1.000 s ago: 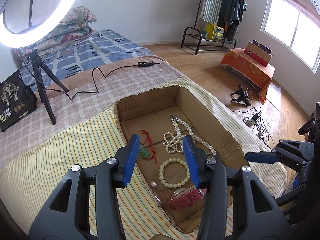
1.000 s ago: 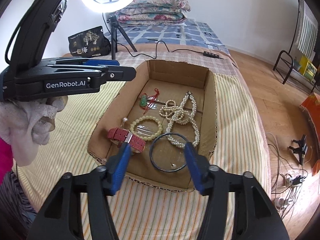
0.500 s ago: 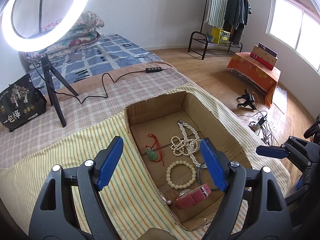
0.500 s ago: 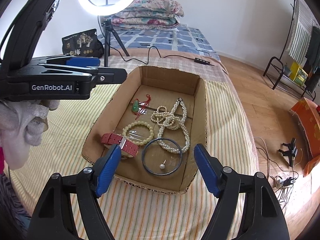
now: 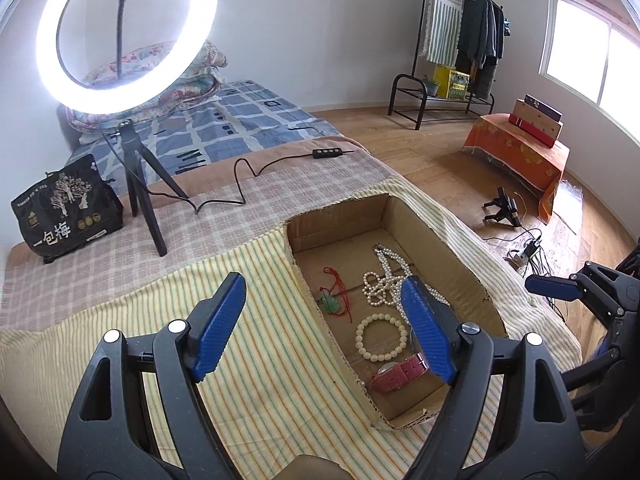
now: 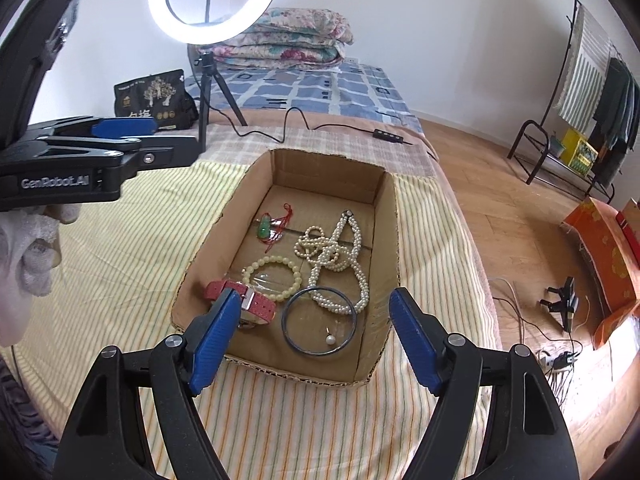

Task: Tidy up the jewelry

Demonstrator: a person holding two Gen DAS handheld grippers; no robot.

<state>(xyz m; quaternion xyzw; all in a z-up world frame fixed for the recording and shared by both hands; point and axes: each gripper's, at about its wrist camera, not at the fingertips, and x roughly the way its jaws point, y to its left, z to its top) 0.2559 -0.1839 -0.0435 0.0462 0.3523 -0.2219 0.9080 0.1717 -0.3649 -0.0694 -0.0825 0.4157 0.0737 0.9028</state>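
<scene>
Both tools, left [image 5: 322, 320] and right [image 6: 312, 336], hung released above shallow brown cardboard box [image 6: 394, 240]. Risk: tangled white pearl necklace [image 6: 334, 256] could drag neighbouring cream bead bracelet [image 6: 272, 278].

You face a white wall [image 5: 320, 20] behind a bed [image 5: 248, 120] with a blue checked cover and a stack of folded floral quilts [image 6: 288, 40] at its head. A lit ring light [image 5: 120, 36] stands on a small black tripod [image 5: 138, 192] on the bedding, its cable [image 5: 248, 176] trailing to an inline switch. Beside the tripod sits a black bag [image 5: 66, 208] with printed characters. To your right the wooden floor [image 5: 420, 140] carries a black clothes rack [image 5: 460, 48] hung with garments, a low stand under orange cloth [image 5: 520, 152], and loose cables. Daylight comes through the window [image 5: 580, 52].
</scene>
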